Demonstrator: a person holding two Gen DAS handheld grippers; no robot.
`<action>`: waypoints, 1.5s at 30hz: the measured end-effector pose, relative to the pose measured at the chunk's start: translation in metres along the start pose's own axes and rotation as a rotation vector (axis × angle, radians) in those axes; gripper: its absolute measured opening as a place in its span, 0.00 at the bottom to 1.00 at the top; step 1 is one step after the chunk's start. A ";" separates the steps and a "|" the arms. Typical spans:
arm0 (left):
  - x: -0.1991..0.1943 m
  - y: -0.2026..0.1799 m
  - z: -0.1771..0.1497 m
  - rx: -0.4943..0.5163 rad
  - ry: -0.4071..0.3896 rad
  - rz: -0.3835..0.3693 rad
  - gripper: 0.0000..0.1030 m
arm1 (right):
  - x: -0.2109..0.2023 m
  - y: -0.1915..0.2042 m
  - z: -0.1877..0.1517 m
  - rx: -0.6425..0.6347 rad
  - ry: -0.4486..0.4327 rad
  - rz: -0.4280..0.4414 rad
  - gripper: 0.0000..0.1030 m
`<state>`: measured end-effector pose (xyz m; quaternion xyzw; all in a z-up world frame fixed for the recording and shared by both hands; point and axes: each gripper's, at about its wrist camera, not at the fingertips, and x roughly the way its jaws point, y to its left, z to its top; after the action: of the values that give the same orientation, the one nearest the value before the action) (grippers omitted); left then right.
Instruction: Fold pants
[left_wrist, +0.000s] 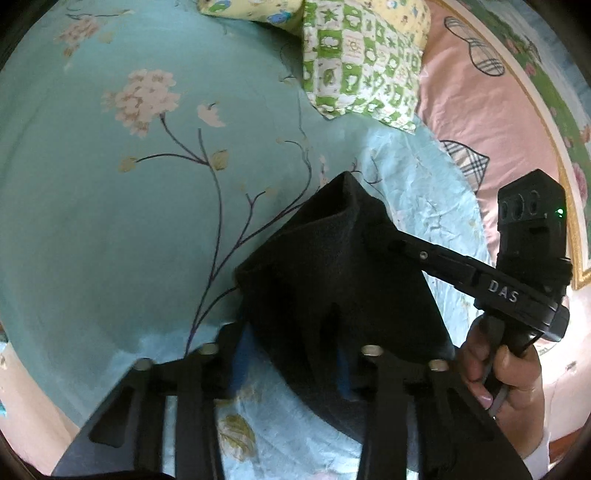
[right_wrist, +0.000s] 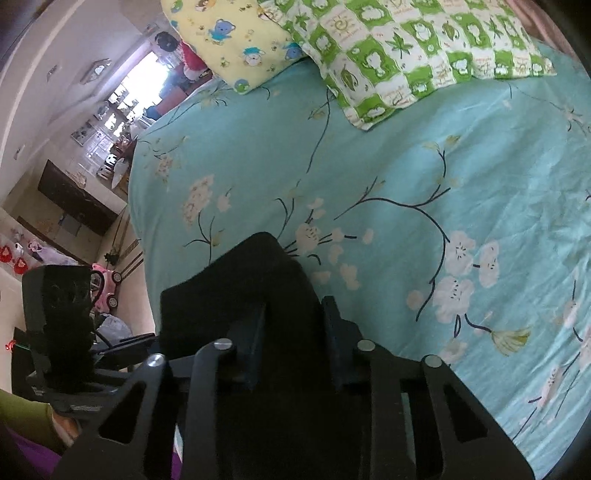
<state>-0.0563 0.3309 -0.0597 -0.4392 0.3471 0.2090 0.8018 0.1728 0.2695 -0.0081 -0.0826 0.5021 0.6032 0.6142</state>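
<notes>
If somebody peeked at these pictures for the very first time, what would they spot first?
Probably the black pants, bunched into a dark heap in the middle of the turquoise flowered bedsheet, with the left gripper and the right gripper each pinching the cloth. Next, the bright green-and-white checked pillow at the head of the bed, beside a yellow cartoon-bear pillow.

I see the pants (left_wrist: 332, 273) as a dark, almost black bundle of soft matte cloth, bunched and lifted into a peaked shape at lower centre of the left view. In the right view they fill the lower centre too, rising to a rounded hump, with folds hanging down toward the bottom edge.
</notes>
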 end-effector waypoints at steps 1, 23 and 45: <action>-0.001 0.000 0.000 -0.002 0.000 -0.009 0.27 | -0.003 0.002 -0.001 -0.002 -0.012 0.004 0.26; -0.092 -0.139 -0.044 0.339 -0.098 -0.228 0.17 | -0.168 0.031 -0.084 0.084 -0.456 0.032 0.18; -0.090 -0.257 -0.148 0.638 0.010 -0.333 0.17 | -0.261 -0.008 -0.220 0.275 -0.716 0.034 0.18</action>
<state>-0.0078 0.0668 0.0950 -0.2185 0.3224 -0.0452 0.9199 0.1263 -0.0594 0.0686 0.2250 0.3334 0.5308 0.7460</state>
